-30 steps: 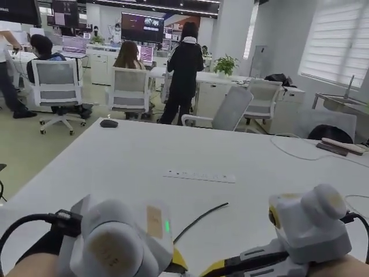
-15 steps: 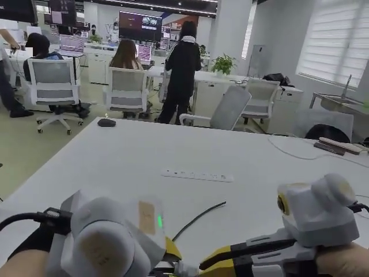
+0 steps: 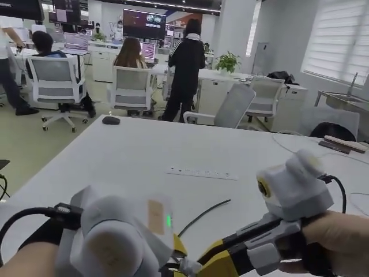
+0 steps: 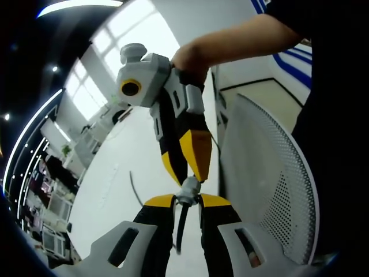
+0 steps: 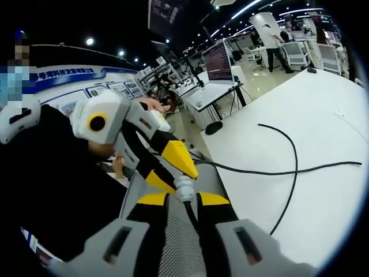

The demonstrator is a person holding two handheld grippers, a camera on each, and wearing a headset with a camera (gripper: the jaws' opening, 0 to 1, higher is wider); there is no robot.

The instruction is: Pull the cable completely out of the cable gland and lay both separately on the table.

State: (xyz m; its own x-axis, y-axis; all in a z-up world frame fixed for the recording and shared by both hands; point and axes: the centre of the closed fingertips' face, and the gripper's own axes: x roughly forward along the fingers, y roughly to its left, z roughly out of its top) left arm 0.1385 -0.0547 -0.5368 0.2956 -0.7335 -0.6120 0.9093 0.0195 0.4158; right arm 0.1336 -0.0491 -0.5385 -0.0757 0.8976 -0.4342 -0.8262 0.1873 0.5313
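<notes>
The cable gland (image 4: pixel 188 188), a small pale grey piece, was held in the air at the near edge of the white table (image 3: pixel 144 156), between the two grippers, which met tip to tip. The left gripper (image 4: pixel 187 201) had its yellow-tipped fingers (image 4: pixel 158 201) pressed in on the lower end of the gland, and a black length ran back between them. From the opposite side, the right gripper (image 5: pixel 183 199) pinched the same gland with its fingers (image 5: pixel 213 199), and here also a dark length lay in the narrow gap behind the tips. It was not possible to tell if each pair touched the gland body or the cable just beside it.

The cable (image 5: pixel 277 172) was still inside the gland. It went from the gland out over the table and lay there in a long, loose line. In the head view its far end (image 3: pixel 222 204) rested on the table, near a white power strip (image 3: pixel 202 174). A hand (image 3: pixel 340 242) gripped the right gripper's handle. A white mesh chair (image 4: pixel 271 190) stood just beside the table edge, below the grippers.
</notes>
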